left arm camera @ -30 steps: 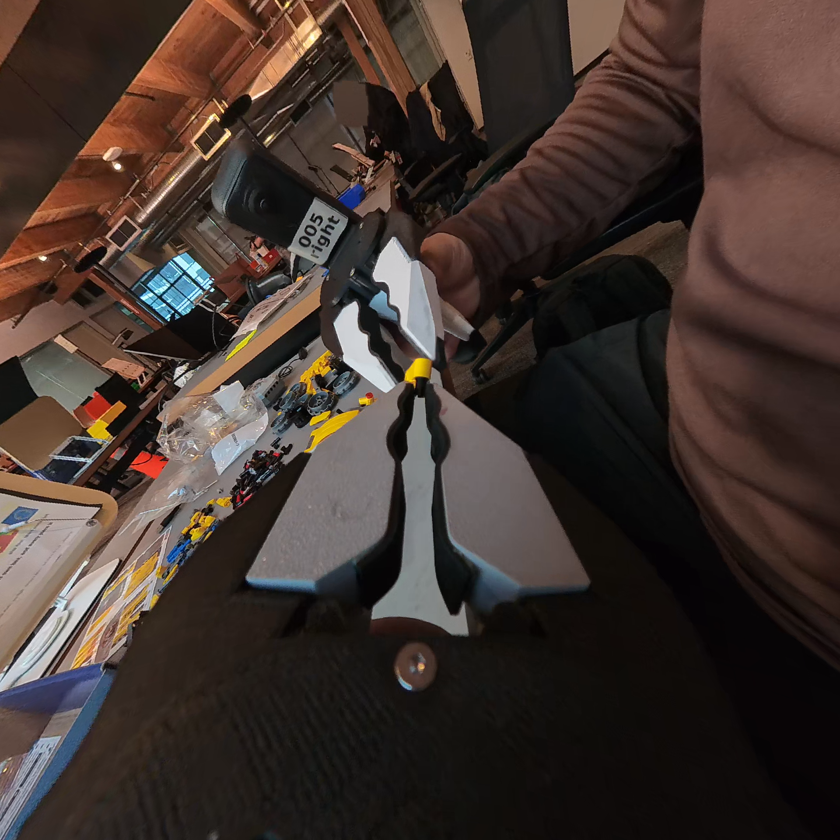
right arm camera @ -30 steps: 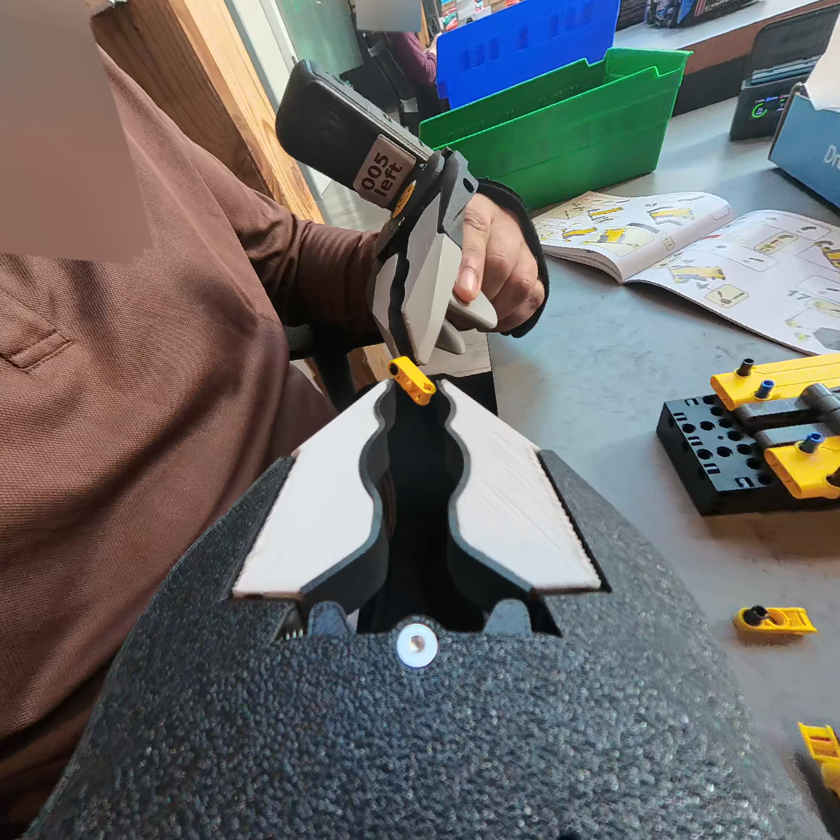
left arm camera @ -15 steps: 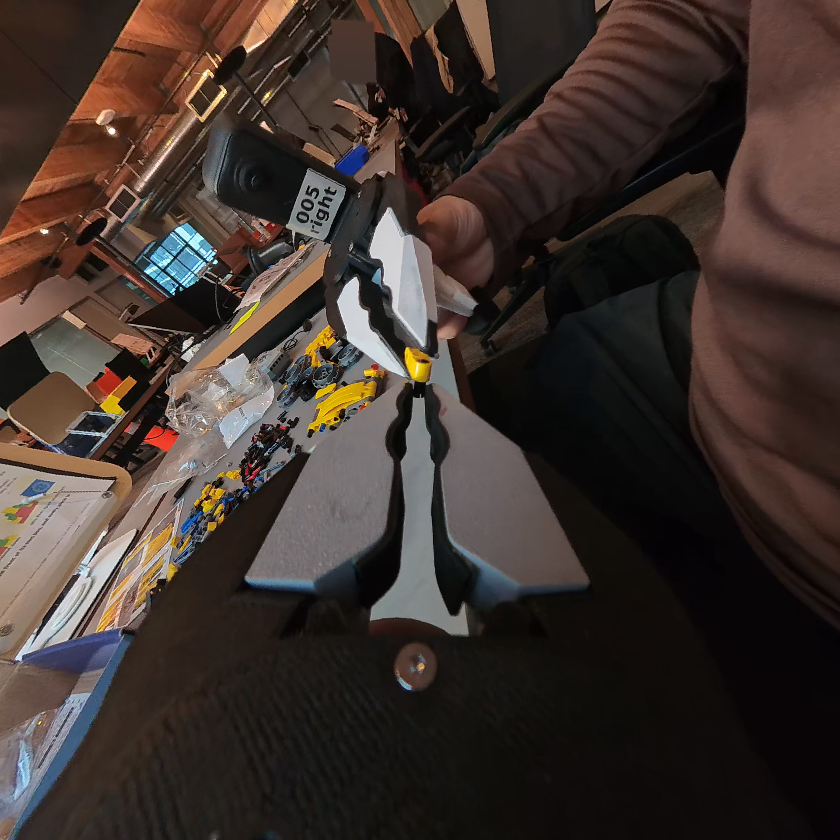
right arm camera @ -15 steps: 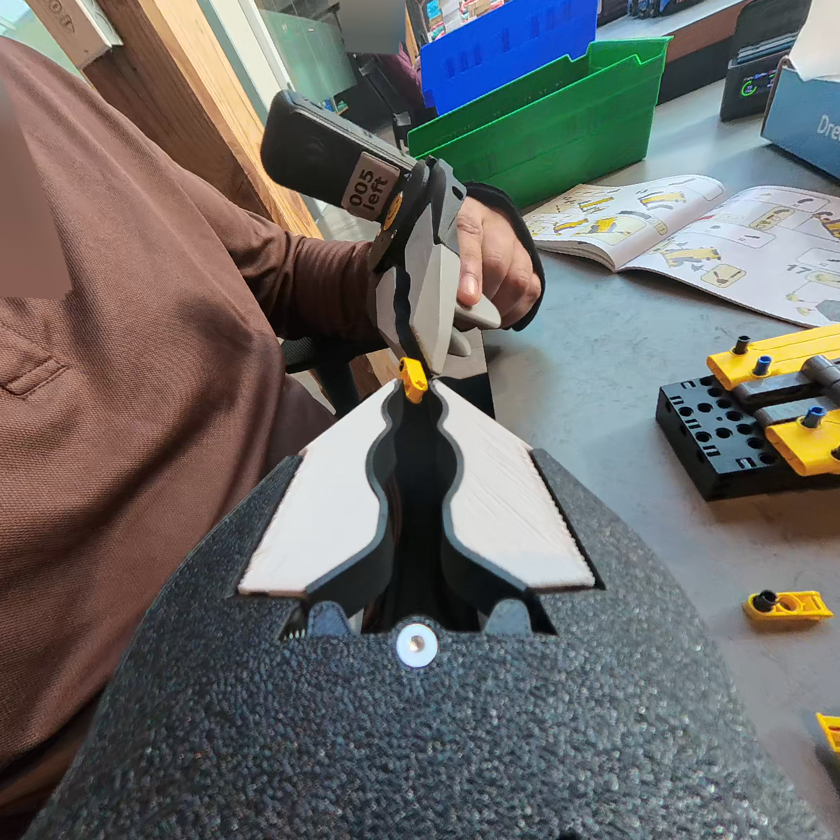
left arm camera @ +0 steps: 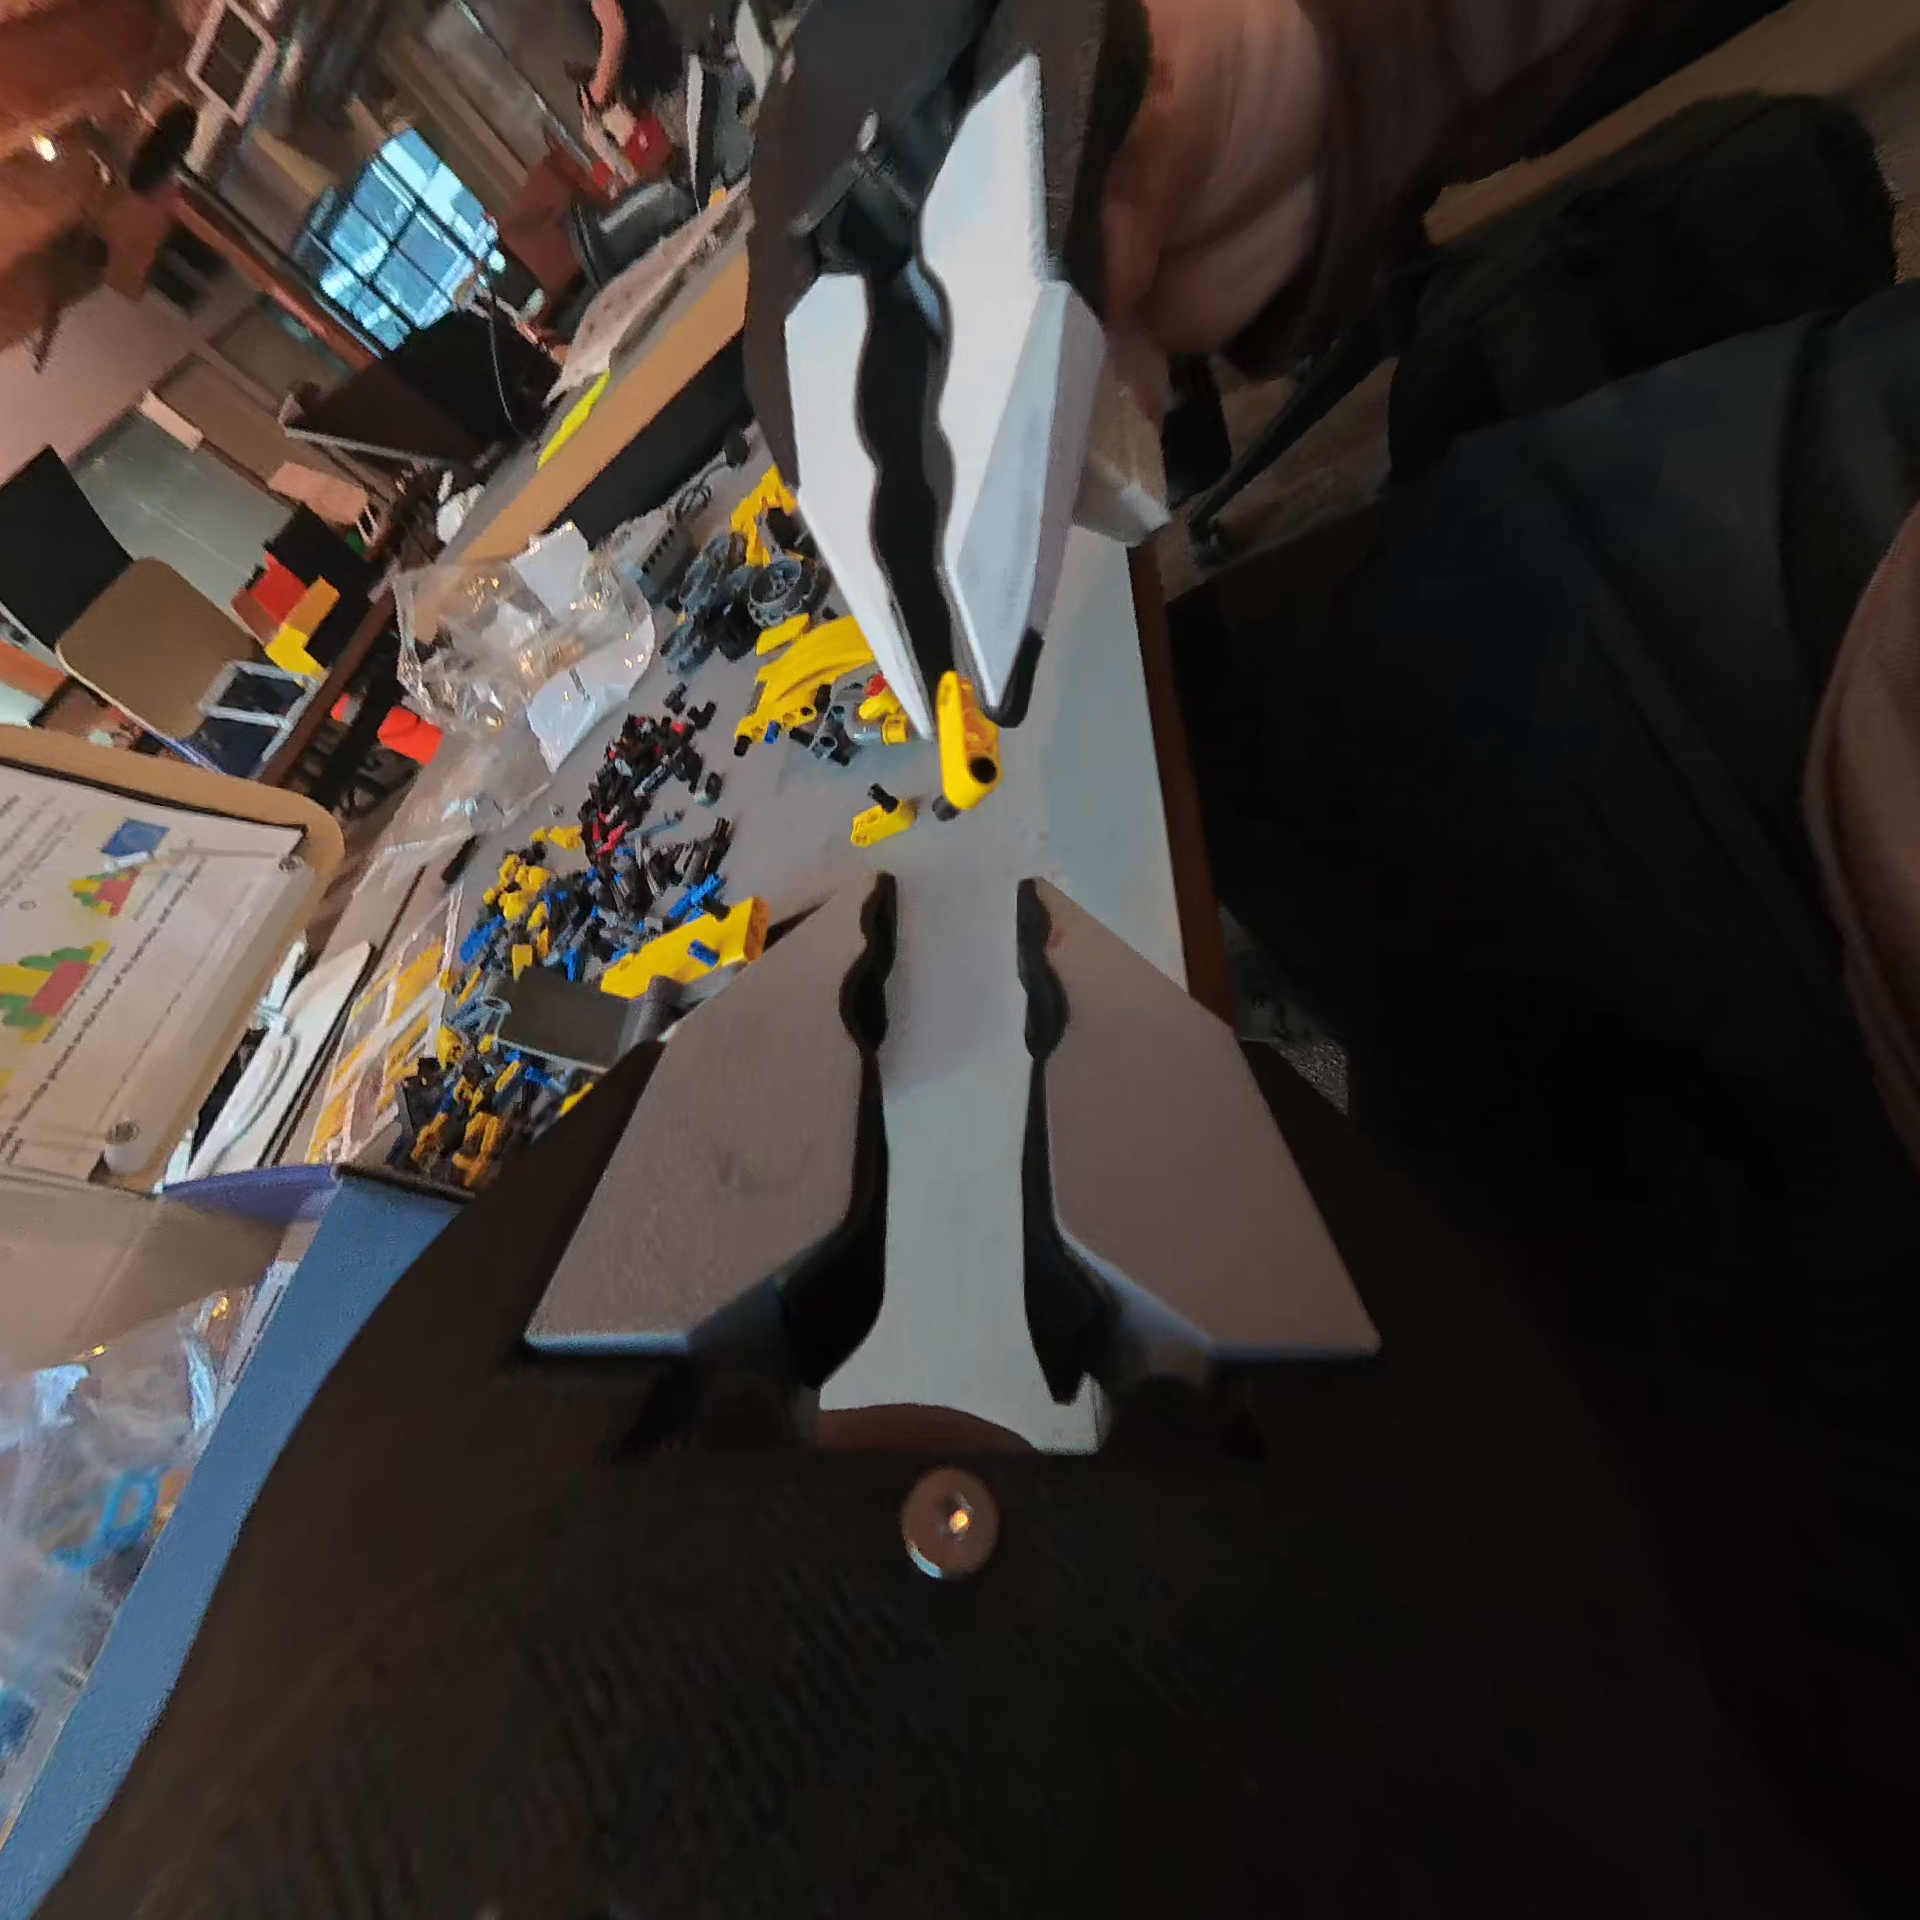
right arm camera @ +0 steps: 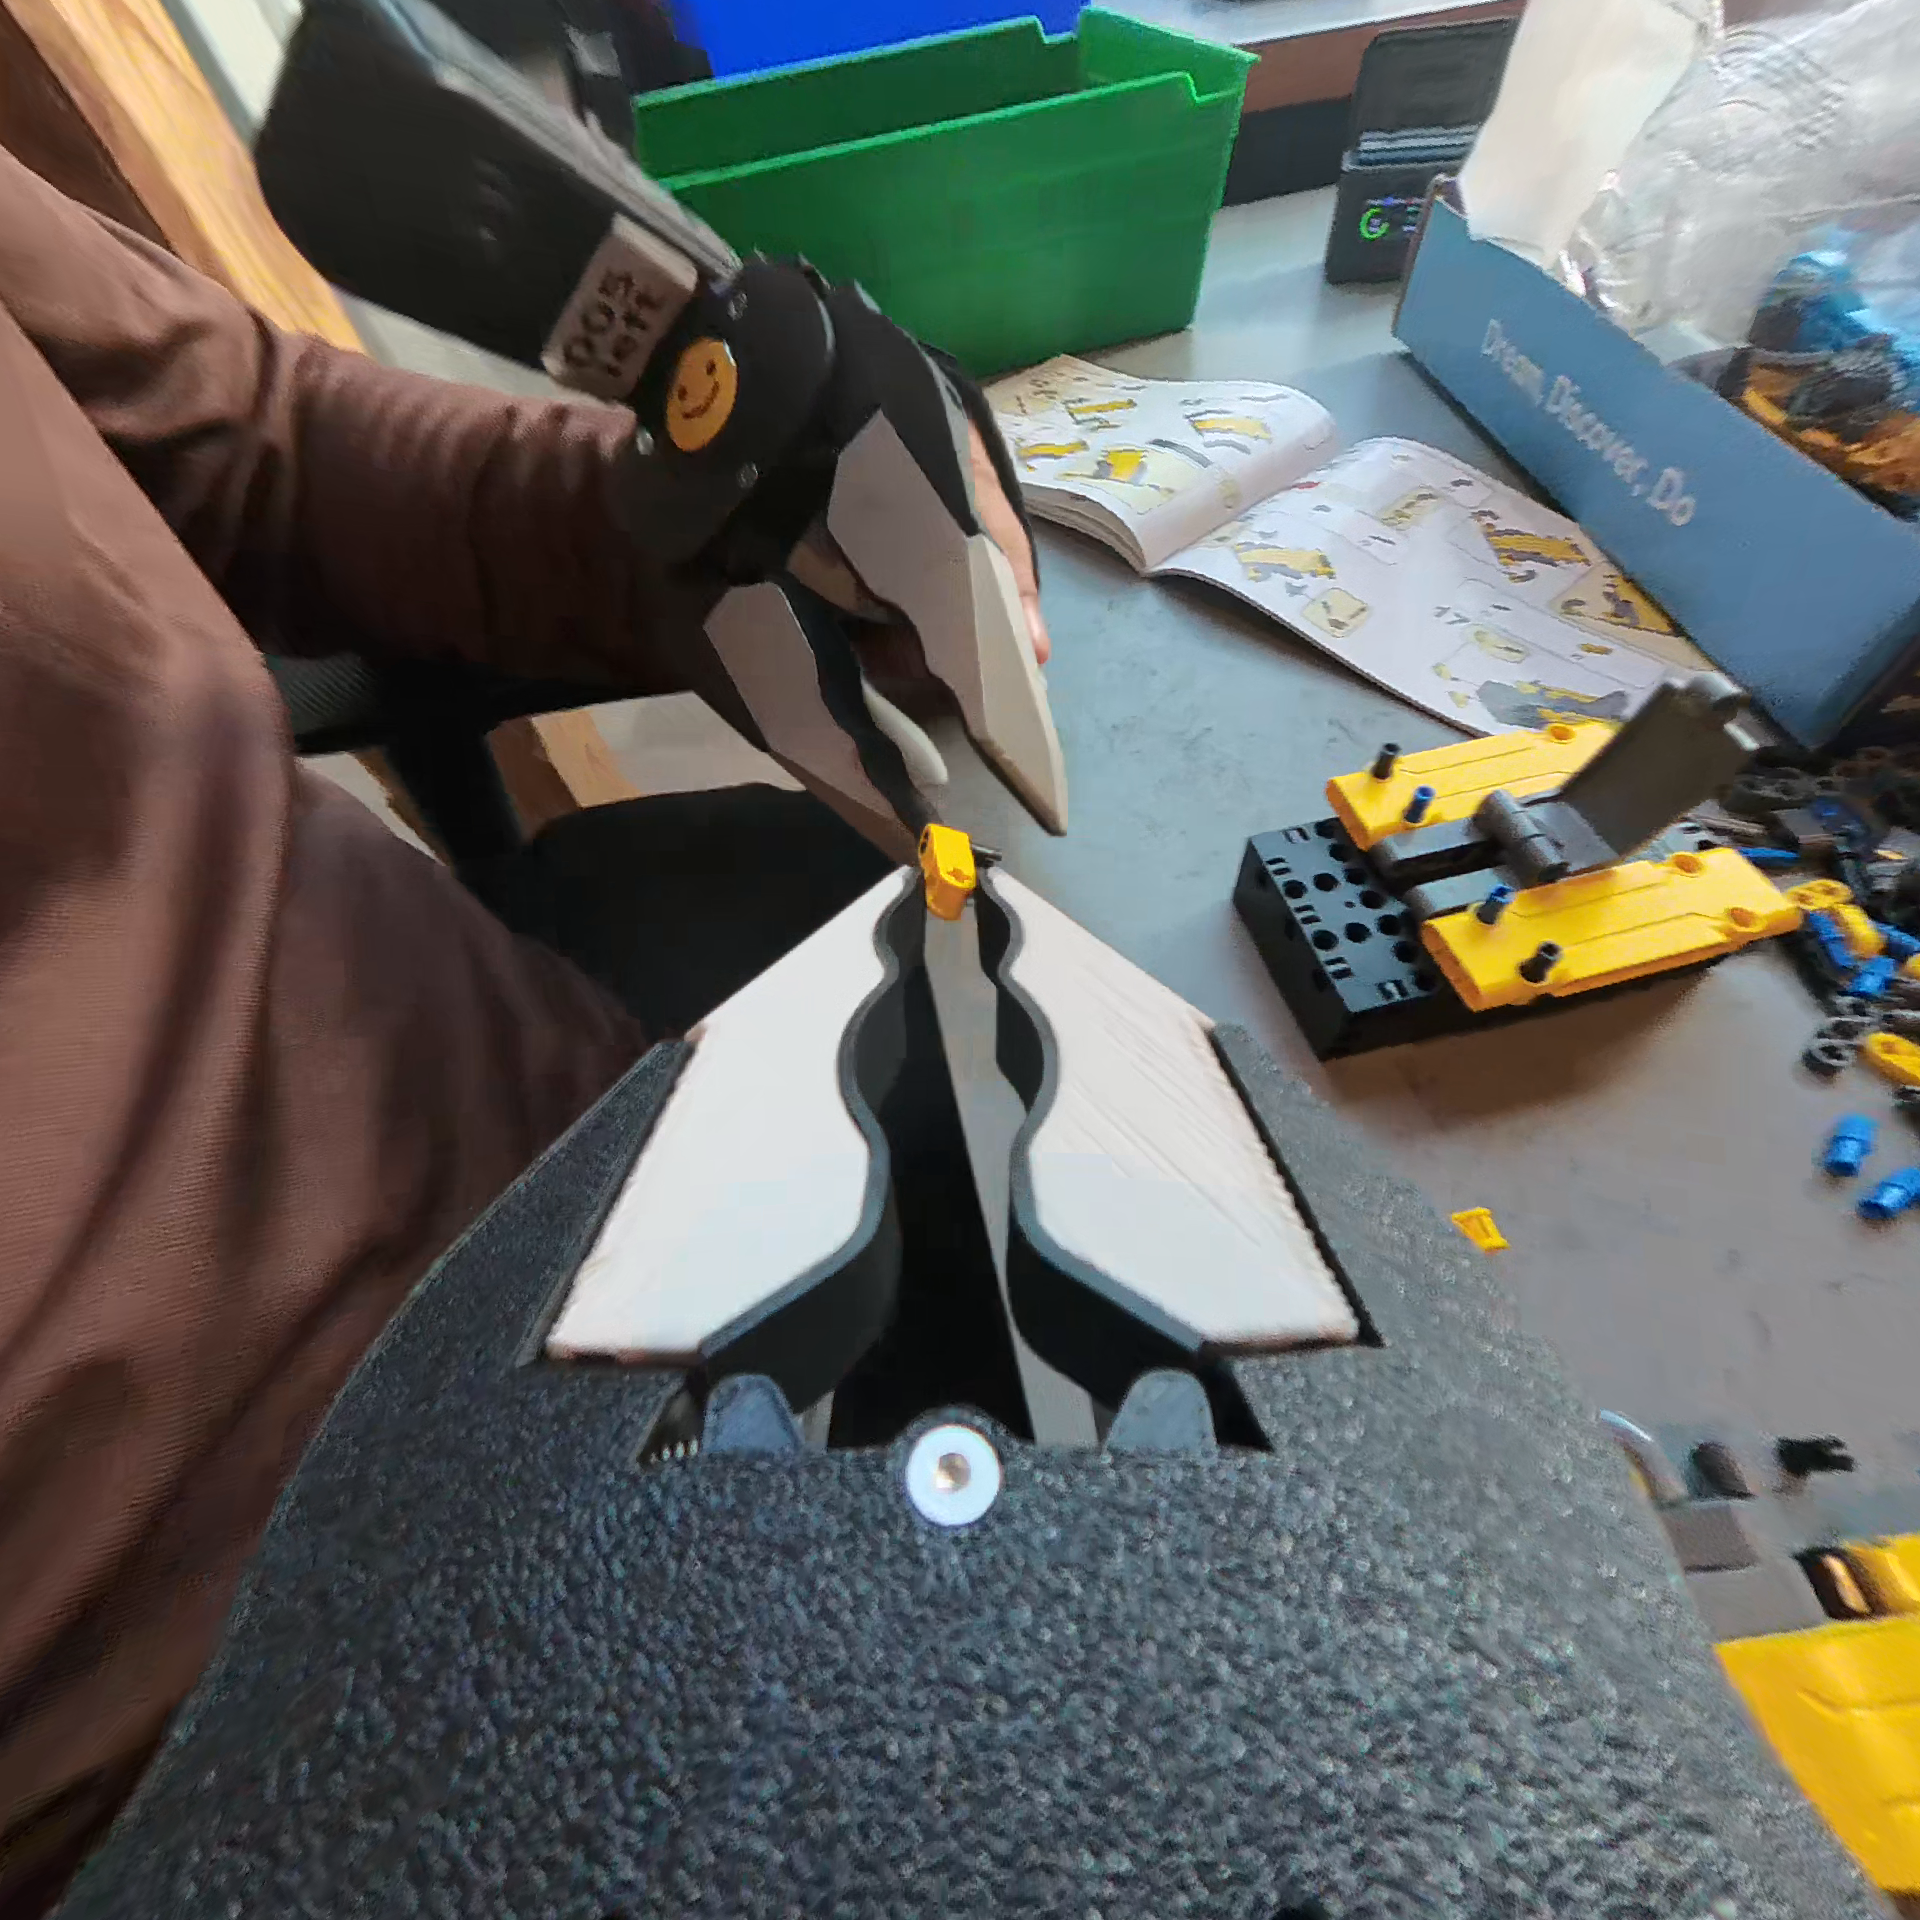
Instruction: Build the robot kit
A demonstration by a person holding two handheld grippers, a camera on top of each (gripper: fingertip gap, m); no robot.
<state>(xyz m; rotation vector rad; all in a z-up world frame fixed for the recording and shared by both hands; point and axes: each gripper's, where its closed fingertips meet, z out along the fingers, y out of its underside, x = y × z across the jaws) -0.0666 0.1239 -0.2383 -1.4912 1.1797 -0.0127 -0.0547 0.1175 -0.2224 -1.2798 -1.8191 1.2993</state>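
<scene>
A small yellow pin-hole connector piece (right arm camera: 948, 883) is pinched at the tips of my right gripper (right arm camera: 951, 883), which is shut on it. In the left wrist view the right gripper (left arm camera: 961, 707) comes down from above with the yellow piece (left arm camera: 966, 740) hanging from its tips over the grey table (left arm camera: 1081, 748). My left gripper (left arm camera: 953, 899) is open and empty, its tips a short way below the piece. In the right wrist view the left gripper (right arm camera: 982, 829) stands open just beyond the piece, one finger (right arm camera: 977, 644) close to it.
A black and yellow partial build (right arm camera: 1507, 914) stands on the table at right. An open instruction booklet (right arm camera: 1299, 520), a green bin (right arm camera: 935, 208) and a blue box (right arm camera: 1662, 499) lie behind. Loose small parts (left arm camera: 623, 883) and a plastic bag (left arm camera: 520, 623) cover the left. The person's brown sleeve (right arm camera: 364, 540) is close. Left and right tips are no more than a few centimetres apart.
My left gripper has opened and let go of the yellow piece, then drawn back a little. My right gripper still holds the piece, and both views have tilted down toward the table.
</scene>
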